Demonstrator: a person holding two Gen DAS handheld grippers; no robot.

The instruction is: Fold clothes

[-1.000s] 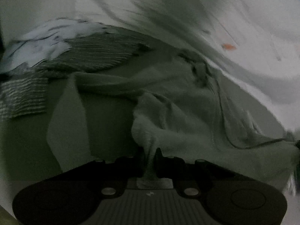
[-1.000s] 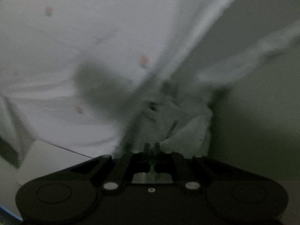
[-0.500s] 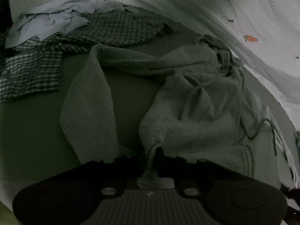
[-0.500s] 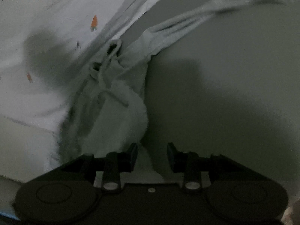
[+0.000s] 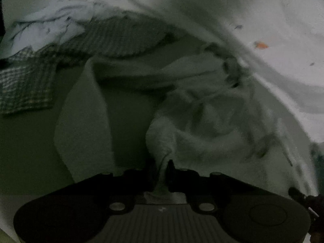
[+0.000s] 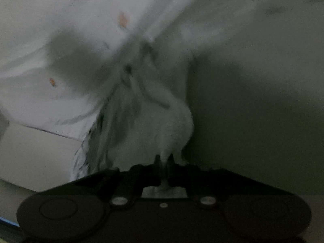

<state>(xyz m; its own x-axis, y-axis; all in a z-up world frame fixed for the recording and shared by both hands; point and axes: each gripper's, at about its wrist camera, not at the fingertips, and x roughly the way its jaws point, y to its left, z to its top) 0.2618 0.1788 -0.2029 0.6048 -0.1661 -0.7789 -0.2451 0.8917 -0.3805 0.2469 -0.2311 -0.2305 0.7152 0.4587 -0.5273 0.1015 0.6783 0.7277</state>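
A pale grey zip hoodie point(image 5: 212, 125) lies crumpled on a dark surface, one sleeve stretched out to the left. My left gripper point(image 5: 163, 162) has a pinched fold of its fabric between the fingers, and the jaws are closing on it. In the right wrist view the same hoodie point(image 6: 154, 117) bunches up with its drawcord showing. My right gripper point(image 6: 163, 158) is shut on a thin fold of its edge. Both views are dim and blurred.
A checked shirt point(image 5: 30, 85) and a light blue garment point(image 5: 50, 26) lie at the back left. A white sheet with small carrot prints point(image 5: 273, 30) rises along the right, and is also seen on the left point(image 6: 60, 20). Dark bare surface point(image 6: 253, 111) spreads to the right.
Half a second ago my right gripper stood open beside the hoodie's edge; now it is shut on that fabric and sits lower. The left gripper has kept its pinch throughout.
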